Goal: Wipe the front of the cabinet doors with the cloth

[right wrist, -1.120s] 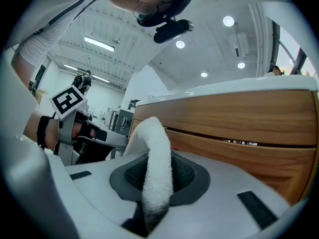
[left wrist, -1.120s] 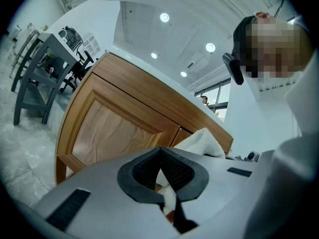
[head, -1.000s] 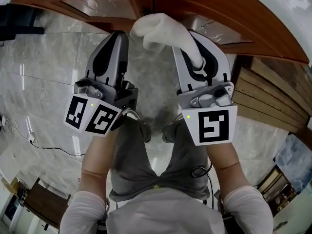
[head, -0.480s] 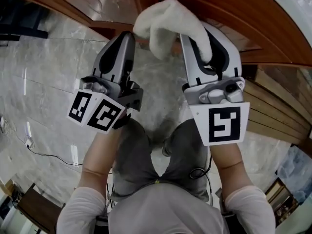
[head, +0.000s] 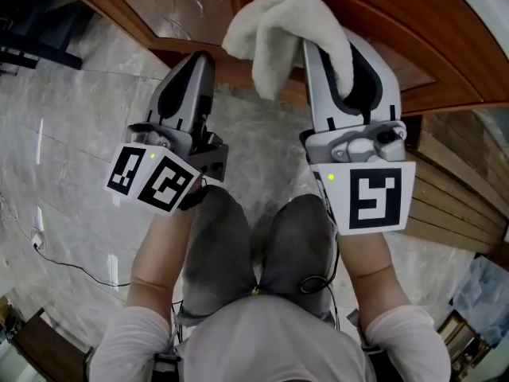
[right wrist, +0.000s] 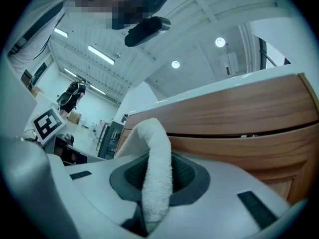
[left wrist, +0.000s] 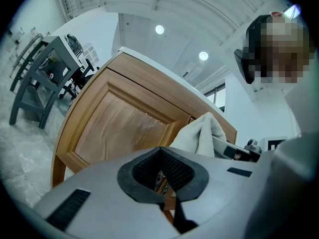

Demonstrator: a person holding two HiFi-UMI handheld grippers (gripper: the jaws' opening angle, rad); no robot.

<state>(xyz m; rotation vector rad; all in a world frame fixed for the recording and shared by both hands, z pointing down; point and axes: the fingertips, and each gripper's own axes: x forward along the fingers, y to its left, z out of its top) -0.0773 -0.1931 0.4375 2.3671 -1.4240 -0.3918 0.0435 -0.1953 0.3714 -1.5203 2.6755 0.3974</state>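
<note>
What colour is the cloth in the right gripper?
Off-white cloth, clearest in the head view.

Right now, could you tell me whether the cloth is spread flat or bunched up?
Bunched: the cloth is folded over in a thick loop, pinched in the right gripper, not spread flat.

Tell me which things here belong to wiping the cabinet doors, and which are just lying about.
Part of the job:
white cloth, clamped in the right claw
wooden cabinet doors

Not in use:
left claw, shut and empty
grey desk in the background
wooden slats on the person's right
</note>
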